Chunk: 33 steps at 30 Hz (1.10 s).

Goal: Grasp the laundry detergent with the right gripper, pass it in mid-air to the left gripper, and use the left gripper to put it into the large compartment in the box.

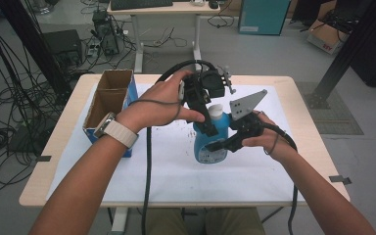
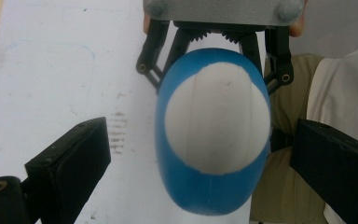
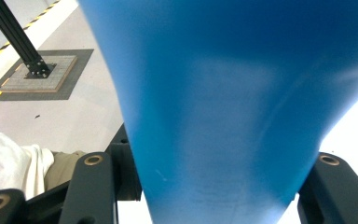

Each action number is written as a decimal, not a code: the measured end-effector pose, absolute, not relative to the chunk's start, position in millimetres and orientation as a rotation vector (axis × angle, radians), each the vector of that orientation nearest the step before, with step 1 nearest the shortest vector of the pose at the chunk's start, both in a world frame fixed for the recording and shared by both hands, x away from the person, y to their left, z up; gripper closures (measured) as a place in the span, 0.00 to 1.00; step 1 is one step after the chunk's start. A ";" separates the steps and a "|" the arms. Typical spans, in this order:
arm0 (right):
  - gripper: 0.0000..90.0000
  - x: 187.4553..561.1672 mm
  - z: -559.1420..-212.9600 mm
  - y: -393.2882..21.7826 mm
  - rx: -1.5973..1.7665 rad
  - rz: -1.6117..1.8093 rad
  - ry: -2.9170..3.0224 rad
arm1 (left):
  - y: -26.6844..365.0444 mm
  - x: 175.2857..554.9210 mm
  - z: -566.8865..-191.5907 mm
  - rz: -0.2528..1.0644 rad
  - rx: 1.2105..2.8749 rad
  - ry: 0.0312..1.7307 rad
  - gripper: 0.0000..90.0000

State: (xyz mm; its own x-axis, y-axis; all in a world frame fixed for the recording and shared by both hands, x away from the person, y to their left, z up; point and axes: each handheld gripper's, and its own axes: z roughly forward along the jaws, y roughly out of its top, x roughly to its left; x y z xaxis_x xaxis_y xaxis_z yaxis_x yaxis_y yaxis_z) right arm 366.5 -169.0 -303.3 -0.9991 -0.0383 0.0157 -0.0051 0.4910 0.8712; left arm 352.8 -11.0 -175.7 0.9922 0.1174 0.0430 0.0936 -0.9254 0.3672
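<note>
Blue bottle (image 1: pixel 210 142) with white cap (image 1: pixel 216 110) stands upright on white-covered surface (image 1: pixel 166 171), centre of high view. Right tool (image 1: pixel 225 143) clamped on bottle body from right side; jaws pressed against blue wall in right gripper view. Left tool (image 1: pixel 203 115) above bottle, pointing down; jaws wide apart, flanking cap (image 2: pixel 216 119) without contact in left gripper view. Bottle label visible, text unreadable. Open cardboard box (image 1: pixel 110 100) at left of surface; contents cannot be told.
</note>
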 end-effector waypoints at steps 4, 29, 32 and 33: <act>0.48 365.6 -302.7 -169.3 0.034 -1.566 -2.682 | -15.5 352.6 -180.8 0.079 2.770 0.149 0.07; 0.48 364.8 -302.5 -168.8 0.042 -1.574 -2.680 | -18.5 356.4 -189.1 0.057 2.786 0.119 0.17; 0.48 363.4 -302.9 -168.5 0.020 -1.549 -2.674 | -18.7 356.3 -189.3 0.057 2.783 0.118 0.18; 0.48 363.4 -303.0 -168.4 0.020 -1.549 -2.673 | -18.7 356.3 -189.5 0.055 2.783 0.119 0.18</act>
State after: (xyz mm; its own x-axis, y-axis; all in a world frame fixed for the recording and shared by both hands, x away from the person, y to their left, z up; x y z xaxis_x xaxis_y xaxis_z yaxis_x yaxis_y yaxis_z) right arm 363.4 -168.4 -303.0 -0.9986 -0.0371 0.0382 0.0147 0.4975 0.8673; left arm 356.3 -18.7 -189.5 0.9957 0.0896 0.0232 0.0760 -0.9340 0.3490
